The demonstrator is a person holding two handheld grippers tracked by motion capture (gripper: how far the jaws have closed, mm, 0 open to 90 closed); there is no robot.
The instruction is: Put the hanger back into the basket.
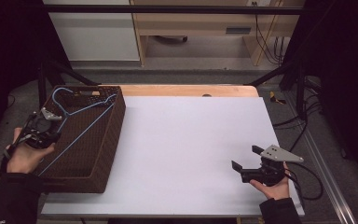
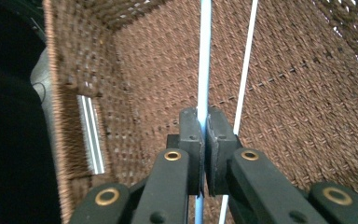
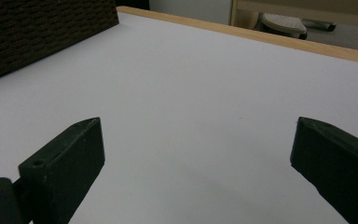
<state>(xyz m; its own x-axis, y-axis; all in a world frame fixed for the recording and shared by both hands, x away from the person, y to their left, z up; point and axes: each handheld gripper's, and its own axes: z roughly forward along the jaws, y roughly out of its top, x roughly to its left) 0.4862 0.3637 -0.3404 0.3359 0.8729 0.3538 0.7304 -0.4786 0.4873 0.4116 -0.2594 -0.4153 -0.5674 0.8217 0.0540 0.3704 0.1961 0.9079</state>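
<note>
The left gripper (image 2: 204, 140) pinches the blue hanger (image 1: 81, 122) wire, lying lengthwise in the wicker basket (image 1: 107, 144). The right gripper (image 1: 245, 161), jaws spread, hovers well apart over the tabletop (image 1: 186, 140).

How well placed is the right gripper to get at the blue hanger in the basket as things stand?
Probably well enough. The right gripper is open over the bare table, with nothing between it and the woven basket. The blue hanger lies across the open top, though the left gripper already clamps its wire.
</note>
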